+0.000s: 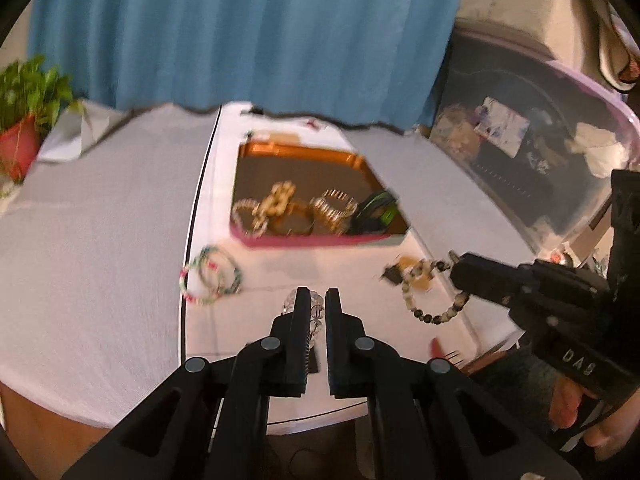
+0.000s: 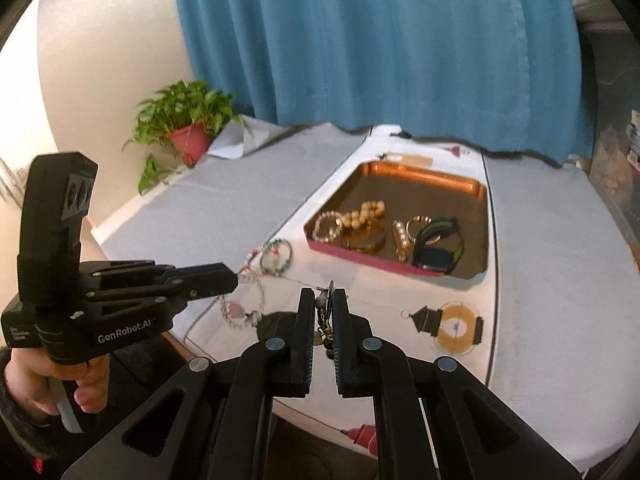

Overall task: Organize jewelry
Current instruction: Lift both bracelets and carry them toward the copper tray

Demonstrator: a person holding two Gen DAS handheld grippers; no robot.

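Observation:
My left gripper (image 1: 317, 300) is shut on a clear bead bracelet (image 1: 316, 312) and holds it above the white cloth; from the right wrist view the gripper (image 2: 232, 278) has the bracelet (image 2: 244, 304) hanging under its tips. My right gripper (image 2: 323, 300) is shut on a black-and-white bead bracelet (image 2: 325, 320); in the left wrist view this bracelet (image 1: 432, 300) dangles from the gripper (image 1: 454, 266). A copper tray (image 1: 296, 152) (image 2: 440, 178) holds several bracelets (image 2: 360, 226) and a black-green watch (image 2: 438, 244). A green-pink bead bracelet (image 1: 212, 278) (image 2: 276, 256) lies on the cloth left of the tray.
A potted plant (image 2: 188, 128) stands at the far left of the table (image 2: 224, 208). A blue curtain (image 2: 380, 40) hangs behind. A lantern print (image 2: 444, 322) marks the cloth near the right. A clear storage bin (image 1: 540, 152) stands right of the table.

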